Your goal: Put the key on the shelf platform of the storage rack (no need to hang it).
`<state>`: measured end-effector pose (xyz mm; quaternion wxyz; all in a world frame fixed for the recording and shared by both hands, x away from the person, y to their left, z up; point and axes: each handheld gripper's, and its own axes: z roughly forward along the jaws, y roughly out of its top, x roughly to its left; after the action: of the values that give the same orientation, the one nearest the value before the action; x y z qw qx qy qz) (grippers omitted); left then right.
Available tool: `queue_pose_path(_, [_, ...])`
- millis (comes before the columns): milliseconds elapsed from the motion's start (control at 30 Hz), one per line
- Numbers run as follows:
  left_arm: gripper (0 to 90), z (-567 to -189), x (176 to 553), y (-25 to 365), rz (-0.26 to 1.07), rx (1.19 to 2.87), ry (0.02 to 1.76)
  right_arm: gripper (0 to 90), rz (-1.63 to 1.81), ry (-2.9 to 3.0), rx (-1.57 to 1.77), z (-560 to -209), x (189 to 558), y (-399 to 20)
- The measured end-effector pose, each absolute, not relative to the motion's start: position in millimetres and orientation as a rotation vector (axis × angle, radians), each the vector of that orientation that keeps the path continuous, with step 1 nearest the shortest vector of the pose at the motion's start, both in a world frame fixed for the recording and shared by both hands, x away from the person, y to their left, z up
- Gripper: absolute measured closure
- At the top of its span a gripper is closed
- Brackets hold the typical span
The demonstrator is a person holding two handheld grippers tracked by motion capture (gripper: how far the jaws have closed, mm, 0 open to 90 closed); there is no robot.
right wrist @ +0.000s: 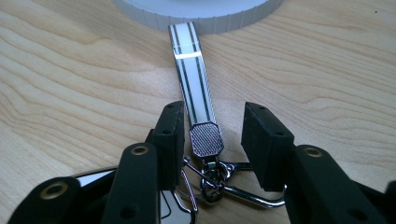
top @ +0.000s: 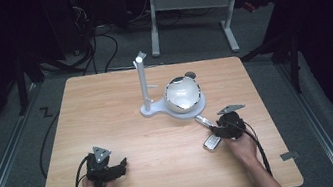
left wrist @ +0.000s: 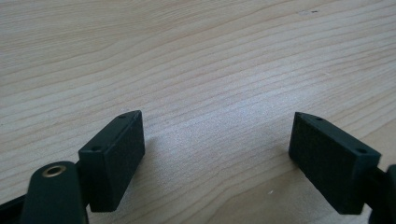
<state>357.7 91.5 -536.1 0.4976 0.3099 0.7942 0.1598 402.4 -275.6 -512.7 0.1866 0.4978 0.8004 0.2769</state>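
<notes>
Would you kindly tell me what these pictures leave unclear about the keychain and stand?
- Keychain key end: right gripper view, cut off by the bottom edge, behind the right claw.
- Keychain in the high view: too small.
- Stand base: right gripper view, cut off at the top edge.

Light falls from above onto the wooden table, which stands bright while the floor and the room around it sink into near black. Glare whitens the shiny bowl ahead of the right gripper. In that gripper's view the strap between the jaws gleams, and the nearest jaw parts are soft. The left gripper casts faint shadows beside its jaws.
</notes>
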Motion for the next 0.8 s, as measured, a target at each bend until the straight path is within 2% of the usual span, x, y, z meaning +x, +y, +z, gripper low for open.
queue_pose_path(200, [18.7, -535.8, 358.1, 91.1, 0.384, 0.744, 1.927, 73.1, 0.755, 2.296, 1.359, -514.4, 402.9, -271.2])
queue_pose_path(400, [18.7, -535.7, 358.1, 91.0, 0.383, 0.742, 1.928, 74.4, 0.779, 2.314, 1.326, -512.7, 402.4, -273.1])
queue_pose_path(800, [18.7, -535.9, 358.1, 91.3, 0.385, 0.746, 1.925, 74.6, 0.878, 2.292, 1.276, -483.8, 393.7, -277.7])
